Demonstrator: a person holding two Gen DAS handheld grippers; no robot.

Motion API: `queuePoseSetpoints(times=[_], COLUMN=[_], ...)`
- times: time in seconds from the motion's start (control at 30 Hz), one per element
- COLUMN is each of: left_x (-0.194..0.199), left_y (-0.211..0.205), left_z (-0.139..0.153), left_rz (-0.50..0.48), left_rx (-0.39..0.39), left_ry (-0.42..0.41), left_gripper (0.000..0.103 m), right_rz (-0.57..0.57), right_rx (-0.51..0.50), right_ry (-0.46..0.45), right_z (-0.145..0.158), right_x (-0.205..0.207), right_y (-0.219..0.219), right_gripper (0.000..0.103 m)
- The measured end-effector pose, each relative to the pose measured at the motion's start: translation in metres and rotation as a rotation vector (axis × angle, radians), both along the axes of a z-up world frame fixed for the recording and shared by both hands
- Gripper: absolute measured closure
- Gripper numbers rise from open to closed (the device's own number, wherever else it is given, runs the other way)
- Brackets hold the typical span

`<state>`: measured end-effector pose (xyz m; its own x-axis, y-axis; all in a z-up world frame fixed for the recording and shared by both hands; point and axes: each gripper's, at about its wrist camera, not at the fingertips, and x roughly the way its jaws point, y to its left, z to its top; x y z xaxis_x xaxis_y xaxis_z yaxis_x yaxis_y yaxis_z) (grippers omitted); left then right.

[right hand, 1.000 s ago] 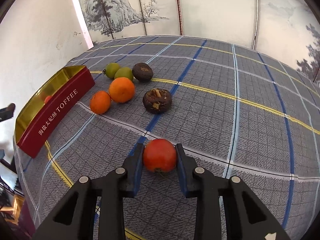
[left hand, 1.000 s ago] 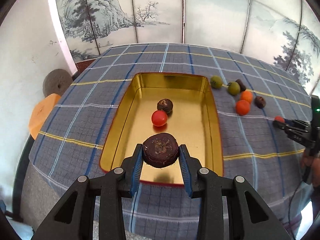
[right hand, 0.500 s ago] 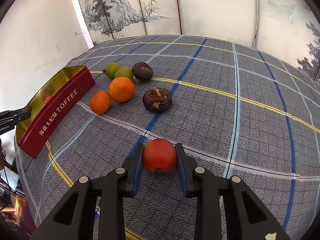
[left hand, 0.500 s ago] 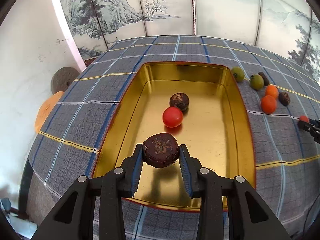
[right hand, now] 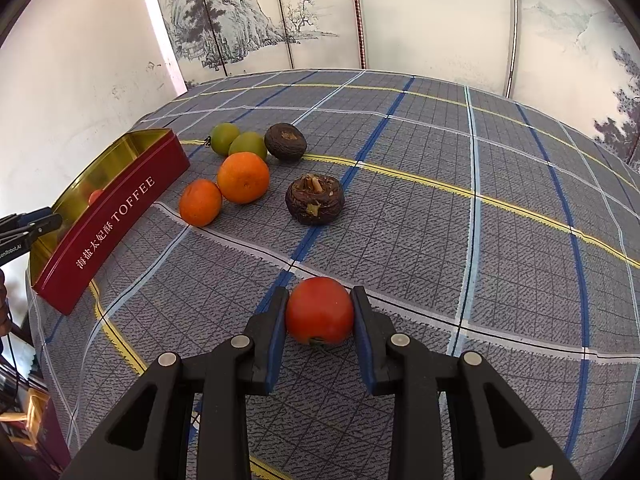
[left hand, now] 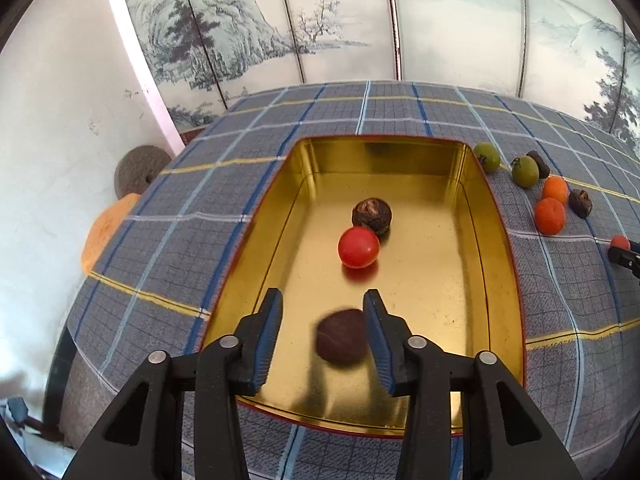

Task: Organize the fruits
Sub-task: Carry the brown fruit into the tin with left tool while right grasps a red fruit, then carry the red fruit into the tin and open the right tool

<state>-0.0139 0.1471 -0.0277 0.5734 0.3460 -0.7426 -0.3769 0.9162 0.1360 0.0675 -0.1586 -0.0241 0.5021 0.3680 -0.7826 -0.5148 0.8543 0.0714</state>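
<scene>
My left gripper (left hand: 323, 312) is open over the near end of the gold tin (left hand: 436, 304). A dark brown fruit (left hand: 342, 337), blurred, is loose between and below its fingers inside the tin. A red tomato (left hand: 358, 247) and another brown fruit (left hand: 372, 216) lie in the tin's middle. My right gripper (right hand: 320, 316) is shut on a red tomato (right hand: 320, 315) just above the checked cloth. Two oranges (right hand: 243, 177), two green fruits (right hand: 248, 145) and two brown fruits (right hand: 315, 199) lie on the cloth beside the tin (right hand: 116, 216).
The round table's edge (left hand: 120, 360) drops off to the left of the tin, with a white wall and painted screen behind. The same loose fruits show right of the tin in the left wrist view (left hand: 550, 216). The right gripper's tip (left hand: 624, 252) shows at the far right.
My left gripper has opened and let go of the brown fruit, which is dropping into the tin. The right gripper still holds its tomato in place.
</scene>
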Motion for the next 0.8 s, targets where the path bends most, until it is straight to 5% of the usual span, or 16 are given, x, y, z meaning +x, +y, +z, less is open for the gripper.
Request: queuePoseSetpoints(times=[0.1, 0.23, 0.6, 0.8], left_x=[-0.004, -0.01, -0.032, -0.043], left_y=[-0.003, -0.008, -0.007, -0.002], left_z=[0.007, 0.014, 0.025, 0.029], left_rz=[-0.003, -0.004, 0.029, 0.061], left_rx=[0.018, 0.037, -0.076, -0.117], left_ry=[-0.036, -0.07, -0.133, -0.169], left_gripper=[0.043, 0.043, 0.042, 0.042], right_rz=[0.0, 0.0, -0.01, 0.035], right_rx=[-0.001, -0.003, 0.018, 0.058], right_ry=[0.0, -0.001, 0.01, -0.016], right_z=[0.0, -0.001, -0.002, 0.022], right_x=[0.0, 0.0, -0.009, -0.029], right_y=[0.0, 0.0, -0.001, 0.014], right_gripper=[0.074, 0.074, 0.074, 0.074])
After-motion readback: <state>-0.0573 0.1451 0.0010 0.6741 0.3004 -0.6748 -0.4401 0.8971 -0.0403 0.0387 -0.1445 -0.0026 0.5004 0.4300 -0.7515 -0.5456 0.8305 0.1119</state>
